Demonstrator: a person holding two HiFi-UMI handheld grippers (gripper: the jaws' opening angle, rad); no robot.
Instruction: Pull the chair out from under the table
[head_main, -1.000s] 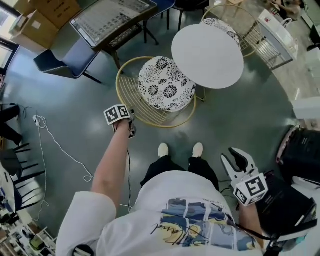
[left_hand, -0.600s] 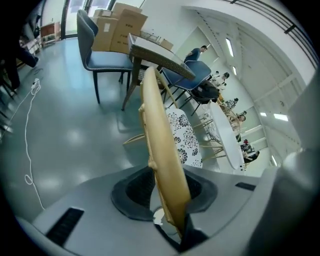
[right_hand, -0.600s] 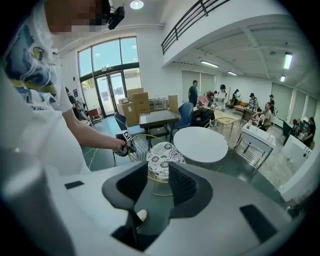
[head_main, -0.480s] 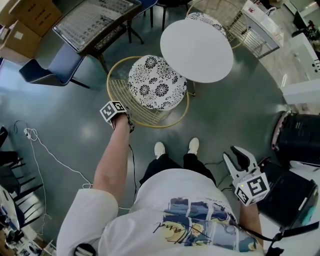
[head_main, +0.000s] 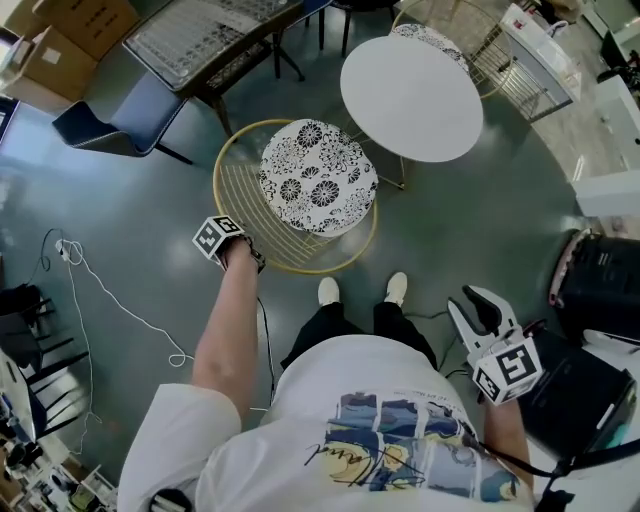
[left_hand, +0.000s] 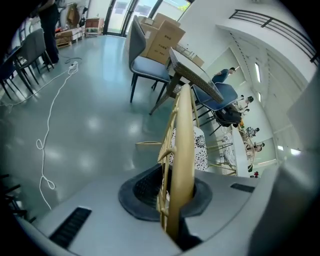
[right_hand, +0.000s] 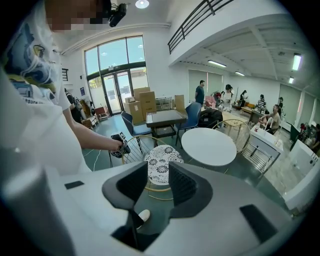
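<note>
While the left gripper (head_main: 250, 257) was wide open a second ago and just shy of the chair (head_main: 317, 177), its fingers have now squeezed down onto the gold rim (left_hand: 182, 150) of the wire back, nearly closed with the rim pinched between them. So the grab's done, the pull isn't: the patterned seat looks no further from the round white worktop (head_main: 411, 83), sitting right at its near-left edge. Right gripper (head_main: 477, 312) hangs low at the person's side, fingers apart, nothing in them. Next bit is probably just dragging the chair back toward the feet.
</note>
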